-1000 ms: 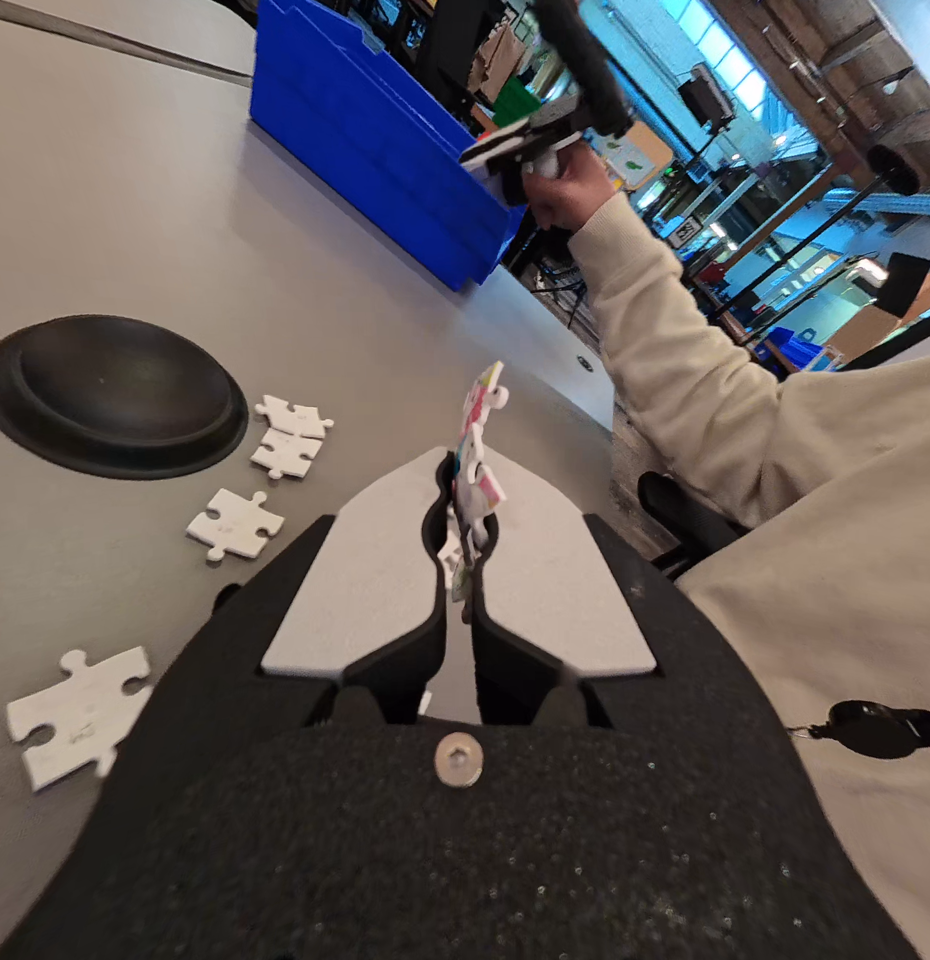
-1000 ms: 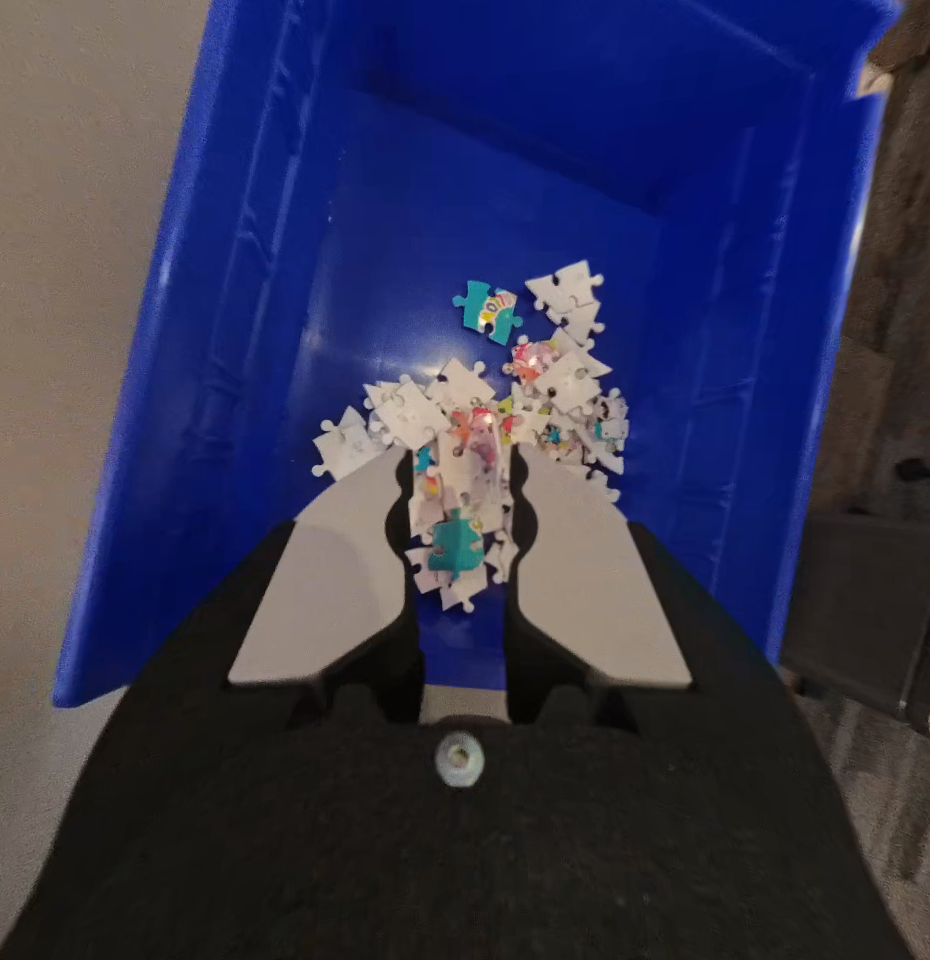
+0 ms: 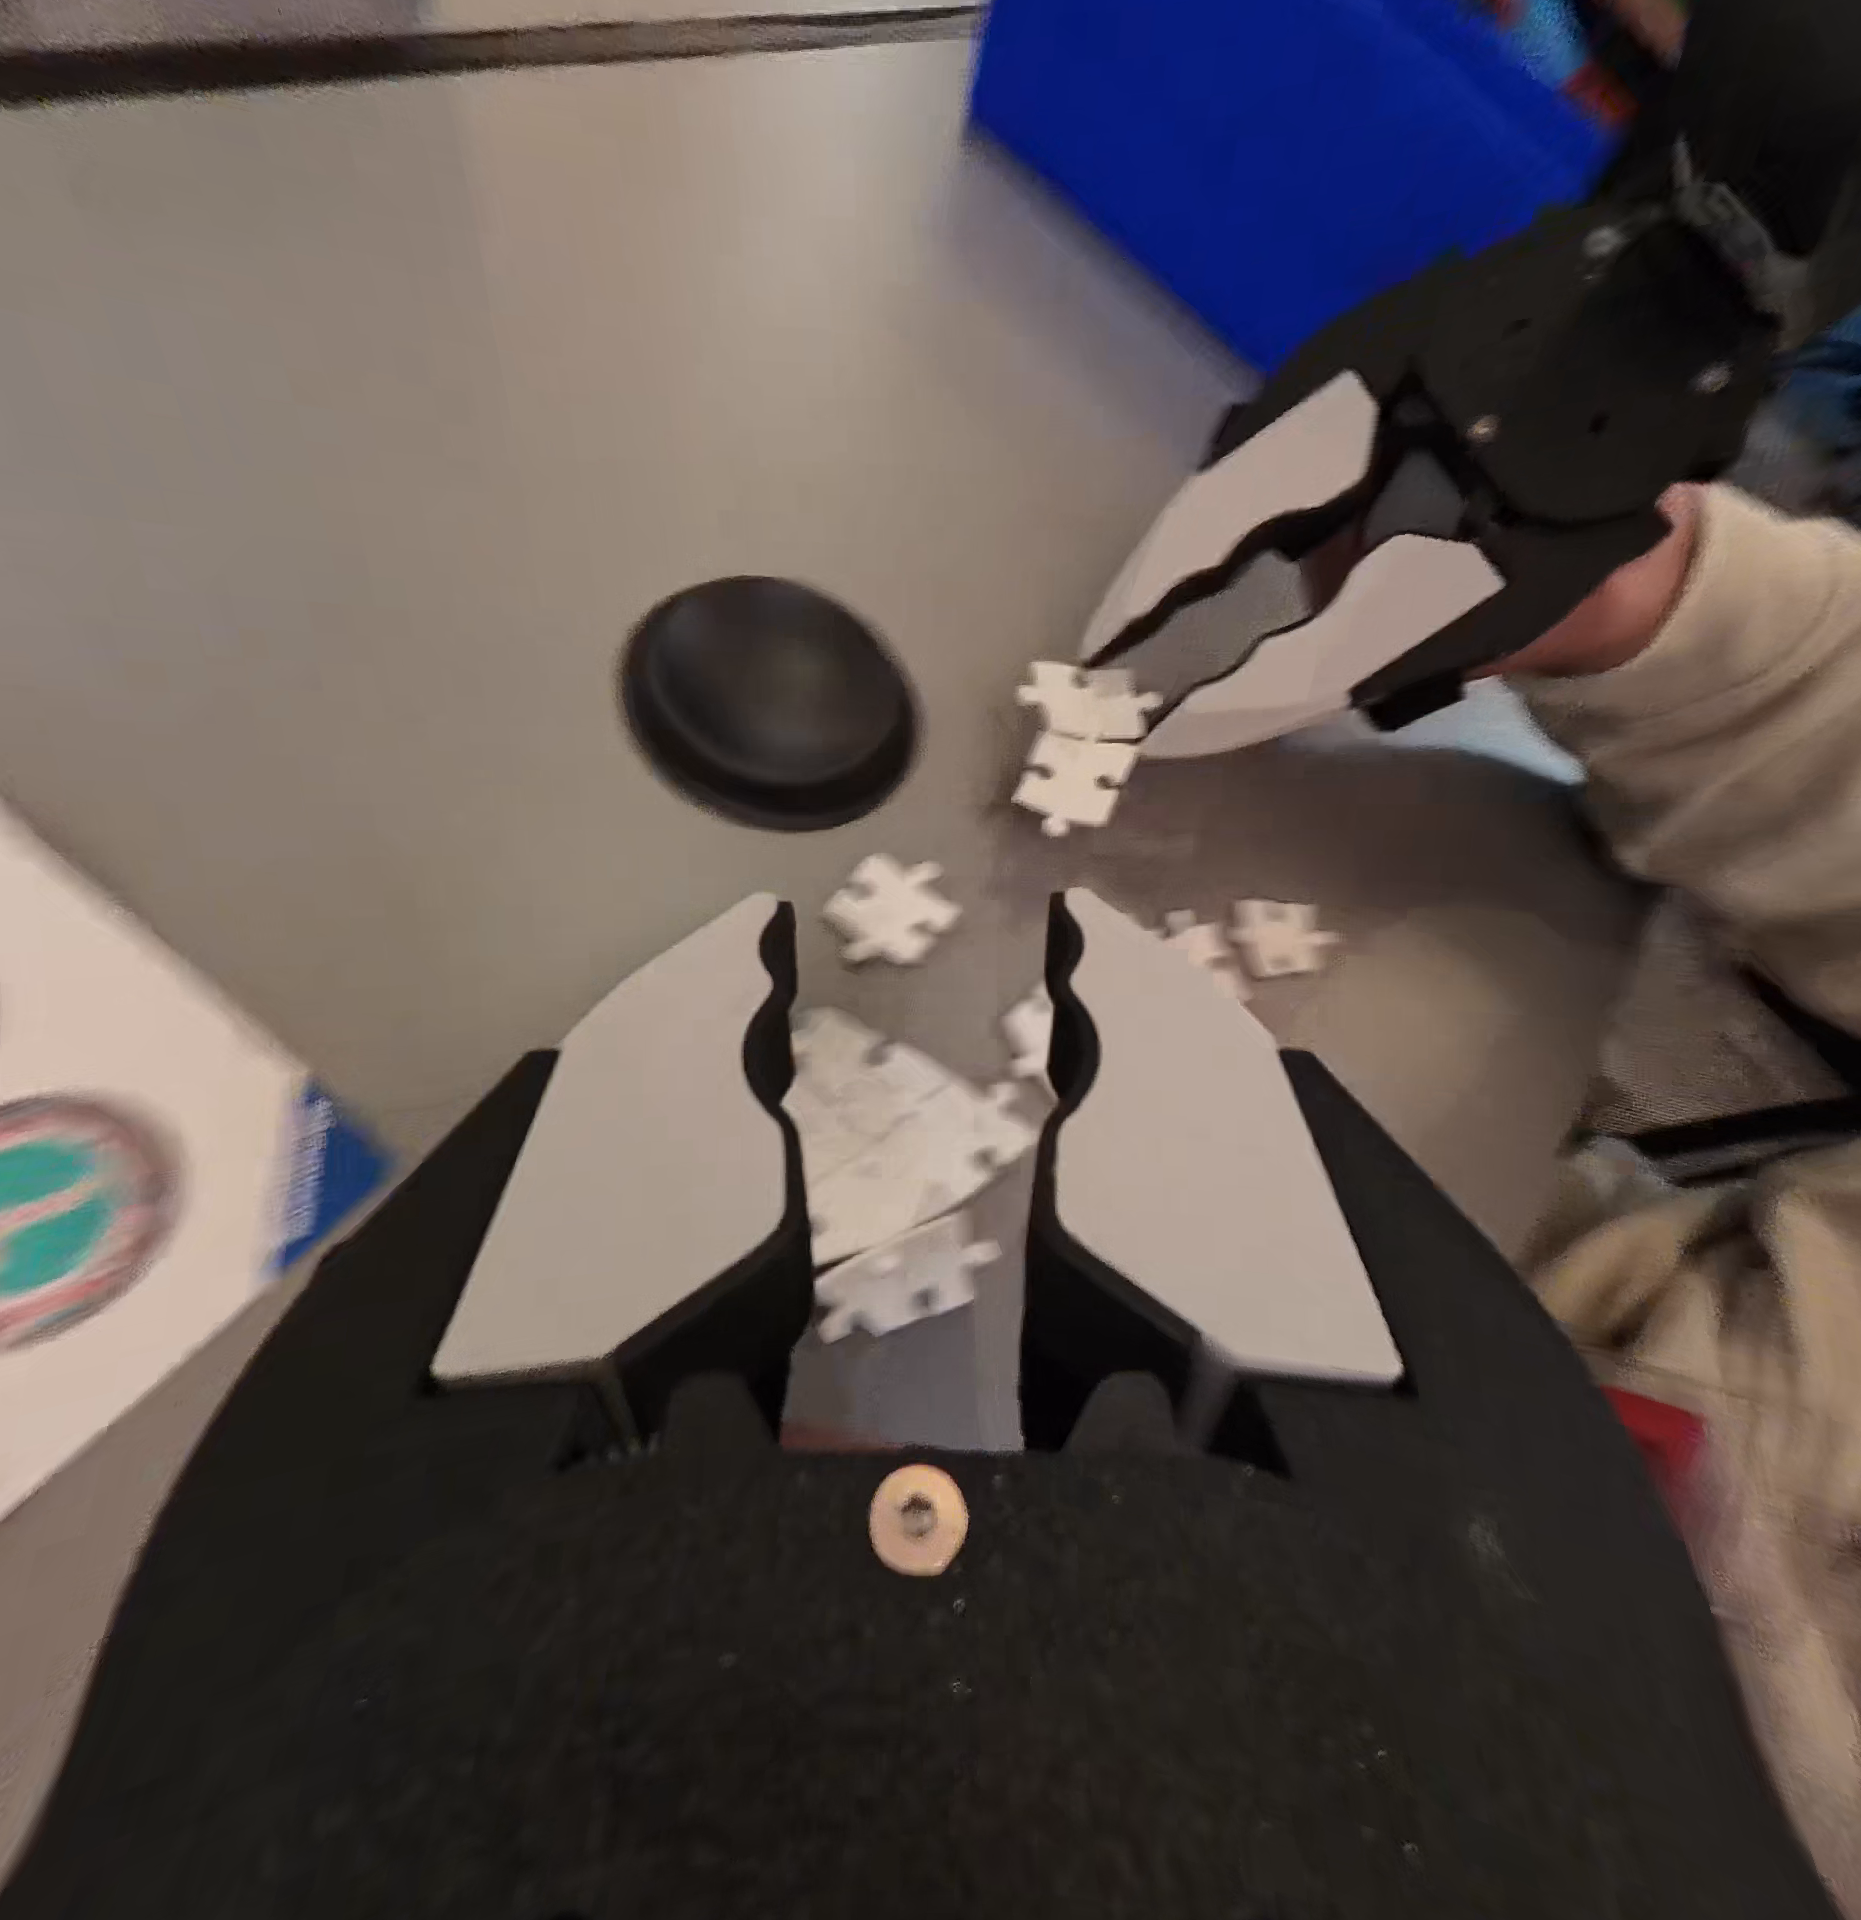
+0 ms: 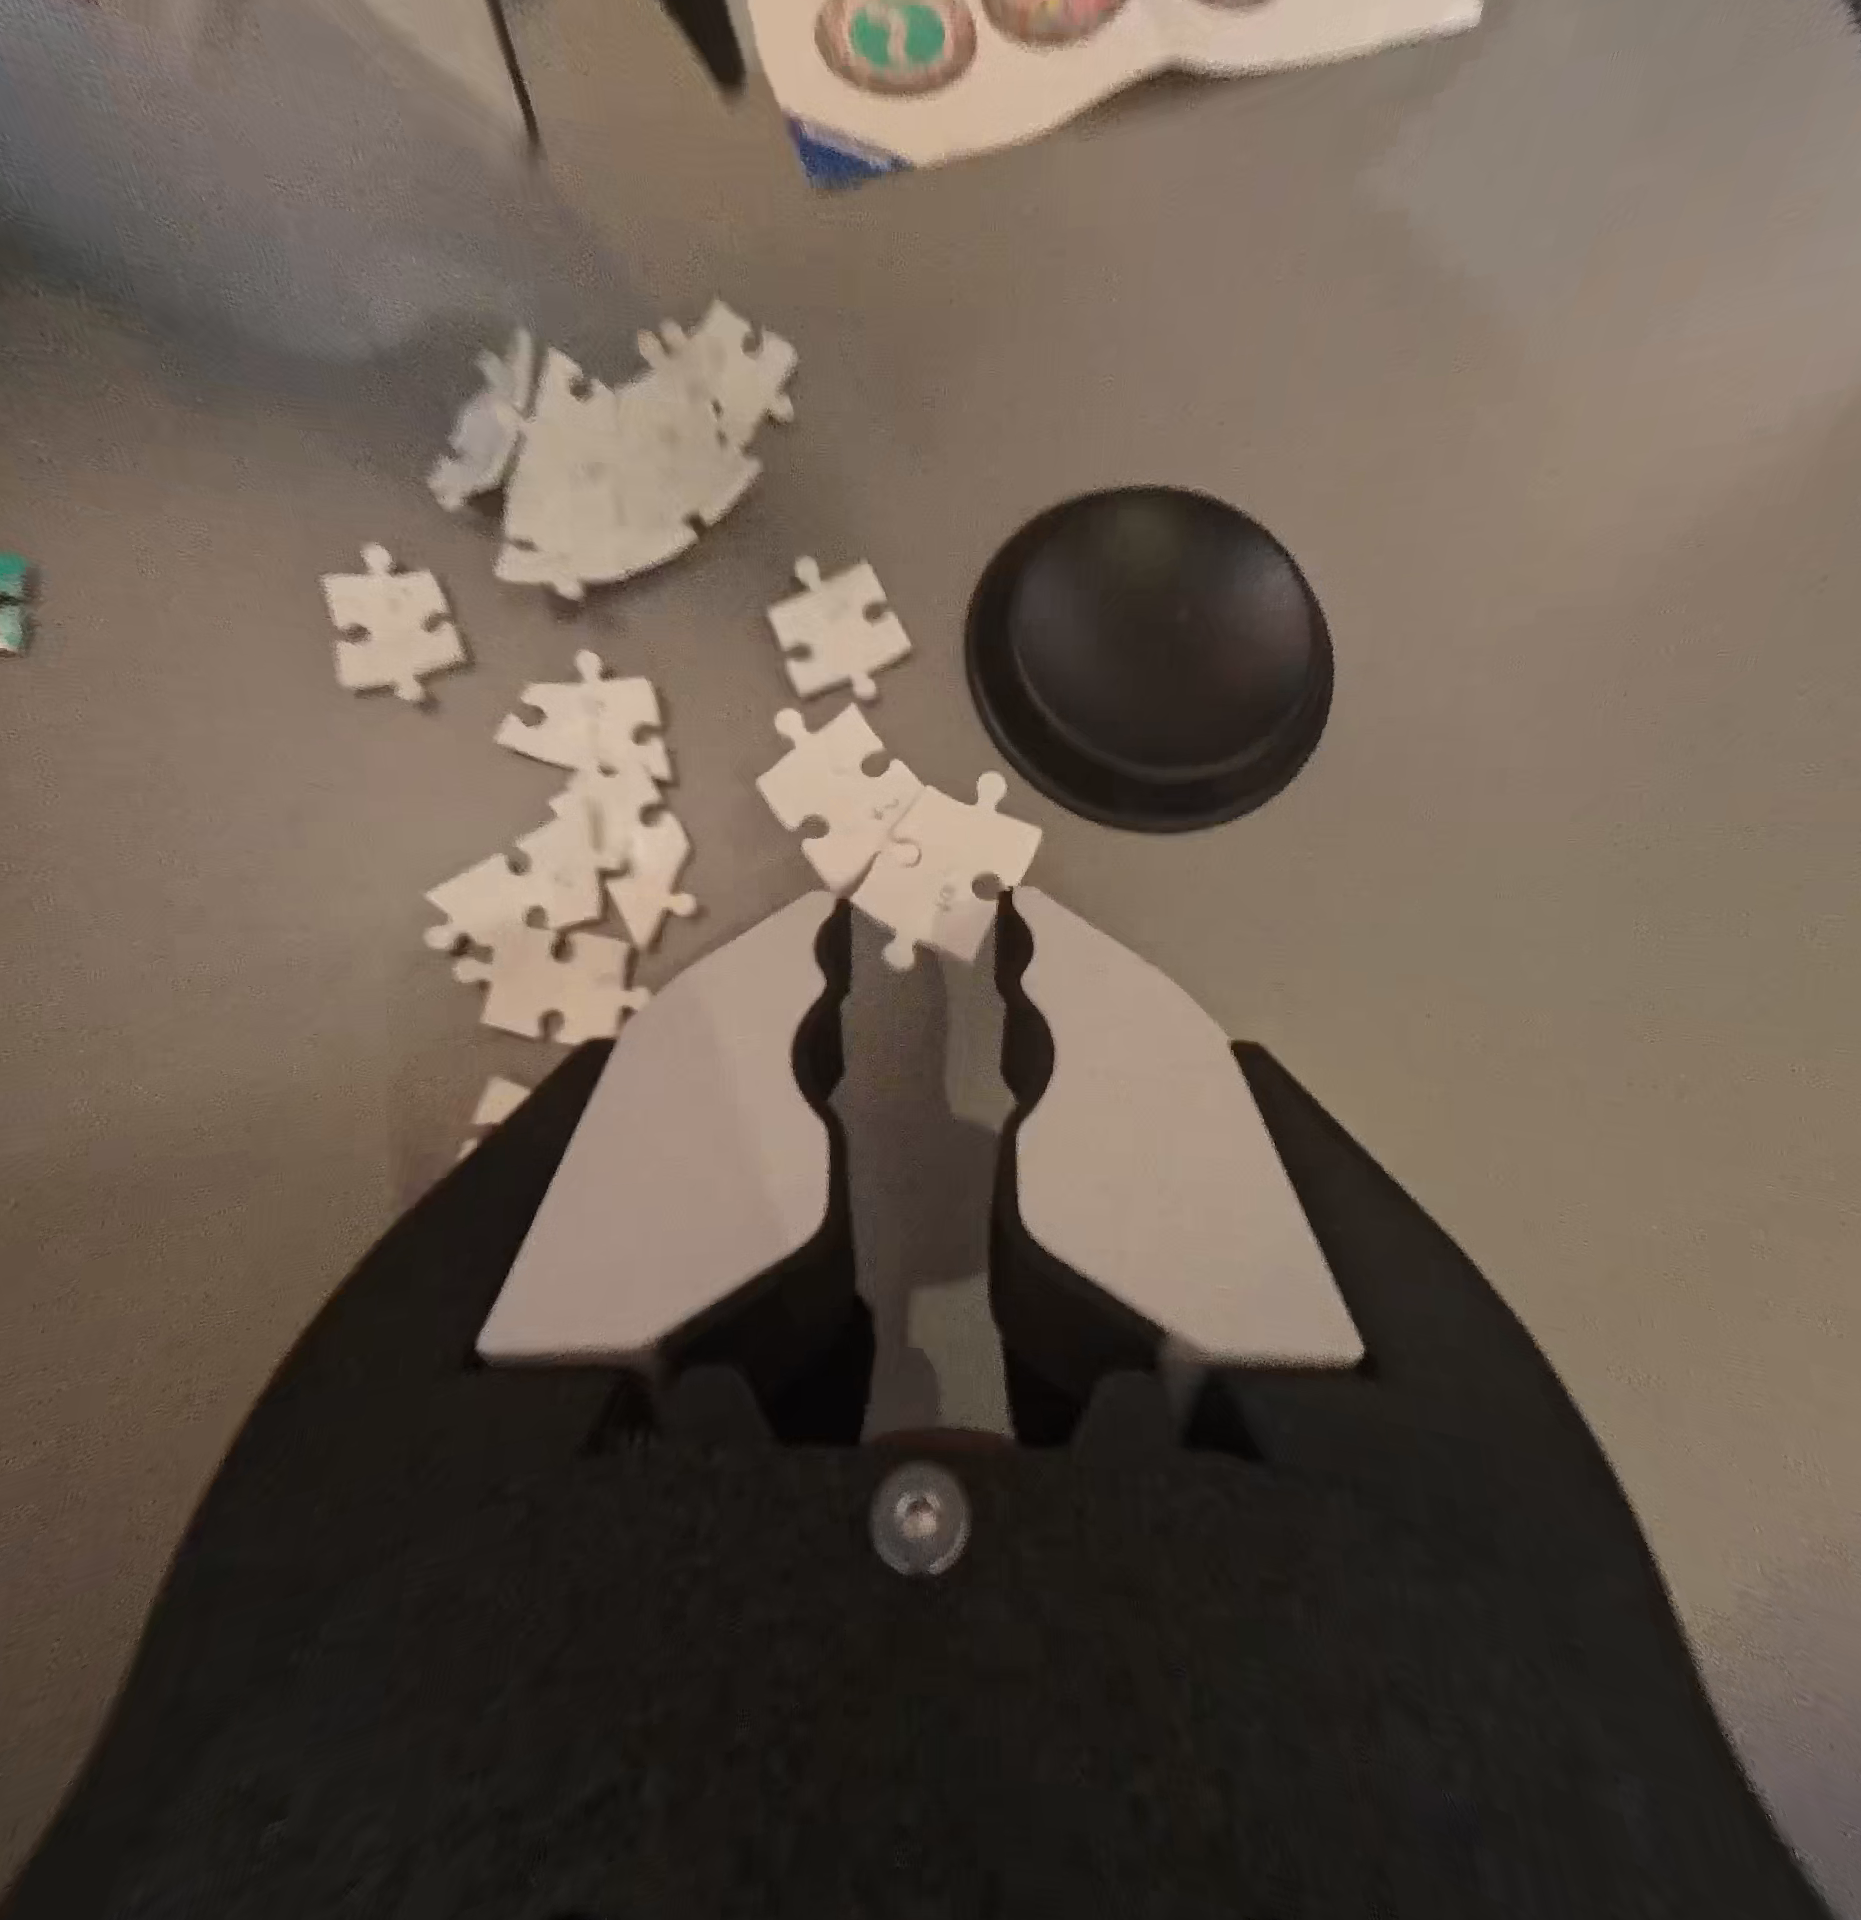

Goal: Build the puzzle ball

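My left gripper (image 3: 918, 914) is open and empty, pointing down at the grey table. A joined cluster of white, face-down puzzle pieces (image 3: 895, 1132) lies between its fingers. My right gripper (image 4: 921, 904) is open, low over the table. Its tips straddle the near edge of a joined pair of white pieces (image 4: 895, 831). In the left wrist view the right gripper (image 3: 1123, 691) is at the upper right, touching that pair (image 3: 1077, 743). The black round stand (image 4: 1149, 655) sits just right of the pair; it also shows in the left wrist view (image 3: 770, 701).
Several loose white pieces (image 4: 391, 634) and the joined cluster (image 4: 625, 468) lie left of the stand. A printed sheet (image 4: 1061, 62) lies at the far side. A blue bin (image 3: 1269, 145) stands at the back right. A person's sleeve (image 3: 1736, 707) is at the right. Left tips to right tips: about 12 cm.
My left gripper held joined pieces upright; it has opened and tilted down over the cluster on the table. My right gripper has left the blue bin and come down to the pair by the stand.
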{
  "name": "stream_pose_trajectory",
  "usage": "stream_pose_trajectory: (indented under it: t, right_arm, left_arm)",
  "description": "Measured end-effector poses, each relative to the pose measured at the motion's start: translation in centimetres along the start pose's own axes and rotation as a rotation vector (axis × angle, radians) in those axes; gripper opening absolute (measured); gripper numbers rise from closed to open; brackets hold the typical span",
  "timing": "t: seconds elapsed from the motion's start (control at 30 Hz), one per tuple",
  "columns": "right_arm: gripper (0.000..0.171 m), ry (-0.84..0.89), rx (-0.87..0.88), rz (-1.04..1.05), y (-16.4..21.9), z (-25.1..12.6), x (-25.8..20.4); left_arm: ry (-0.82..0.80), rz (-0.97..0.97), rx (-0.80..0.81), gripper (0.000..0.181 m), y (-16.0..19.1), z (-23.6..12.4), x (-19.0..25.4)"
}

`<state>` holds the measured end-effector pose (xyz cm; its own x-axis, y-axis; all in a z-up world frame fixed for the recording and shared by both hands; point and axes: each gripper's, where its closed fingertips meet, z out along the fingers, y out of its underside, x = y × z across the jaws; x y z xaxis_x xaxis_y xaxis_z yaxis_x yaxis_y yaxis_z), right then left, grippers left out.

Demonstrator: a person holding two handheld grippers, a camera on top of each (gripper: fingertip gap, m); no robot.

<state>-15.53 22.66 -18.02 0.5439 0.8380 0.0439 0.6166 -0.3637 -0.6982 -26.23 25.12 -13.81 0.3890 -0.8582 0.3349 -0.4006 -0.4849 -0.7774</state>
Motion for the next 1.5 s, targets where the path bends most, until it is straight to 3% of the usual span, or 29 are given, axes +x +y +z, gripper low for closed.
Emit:
stream_pose_trajectory:
  t: [0.13, 0.23, 0.43, 0.6, 0.77, 0.9, 1.0, 1.07, 1.13, 1.23, 1.33, 1.43, 1.5]
  right_arm:
    - [0.026, 0.028, 0.090, -0.012, -2.3, -2.9, -1.6]
    - [0.026, 0.048, 0.124, -0.030, -3.4, -4.1, -2.7]
    - [0.024, 0.017, 0.175, -0.018, -3.3, -4.7, -4.0]
    - [0.029, -0.125, 0.290, 0.140, -3.1, -4.5, -4.6]
    - [0.029, -0.077, 0.233, 0.206, -0.9, -4.5, -2.3]
    - [0.042, -0.292, 0.340, 0.299, -3.5, -4.5, -5.3]
    - [0.029, -0.429, 0.433, 0.364, -5.7, -4.7, -7.0]
    - [0.003, -0.422, 0.434, 0.409, -5.7, -4.6, -6.6]
    - [0.002, -0.441, 0.444, 0.428, -5.4, -5.0, -6.4]
    - [0.002, -0.195, 0.394, 0.396, -3.6, -7.9, -2.0]
    - [0.002, 0.270, 0.373, 0.386, -0.6, -18.5, 7.0]
    - [0.001, 0.743, 0.183, 0.485, 8.2, -29.5, 16.1]
    - [0.002, 0.791, -0.042, 0.608, 16.3, -30.9, 19.8]
  left_arm:
    - [0.233, -0.116, -0.026, 0.045, 1.1, 4.2, 5.5]
    - [0.459, -0.299, 0.096, 0.036, -0.9, 4.3, 8.4]
    - [0.513, -0.359, 0.170, 0.001, -1.6, 3.8, 8.4]
    - [0.448, -0.238, 0.172, 0.002, -1.5, 3.6, 8.6]
    - [0.309, -0.155, 0.144, 0.002, -0.7, 3.5, 6.7]
    - [0.404, -0.168, 0.219, 0.002, -1.7, 2.8, 8.0]
    - [0.438, -0.129, 0.234, 0.002, -2.0, 2.8, 9.3]
    - [0.478, -0.119, 0.246, 0.002, -2.2, 2.7, 10.2]
    - [0.465, -0.088, 0.243, 0.003, -2.0, 2.6, 10.4]
    - [0.361, -0.043, 0.211, 0.028, -1.4, 2.2, 8.7]
    - [0.269, 0.042, 0.150, 0.028, -0.4, -0.3, 6.9]
    - [0.056, 0.151, 0.109, 0.028, 1.1, -4.5, 3.8]
    - [0.029, 0.167, 0.028, 0.028, 3.3, -7.1, 3.7]
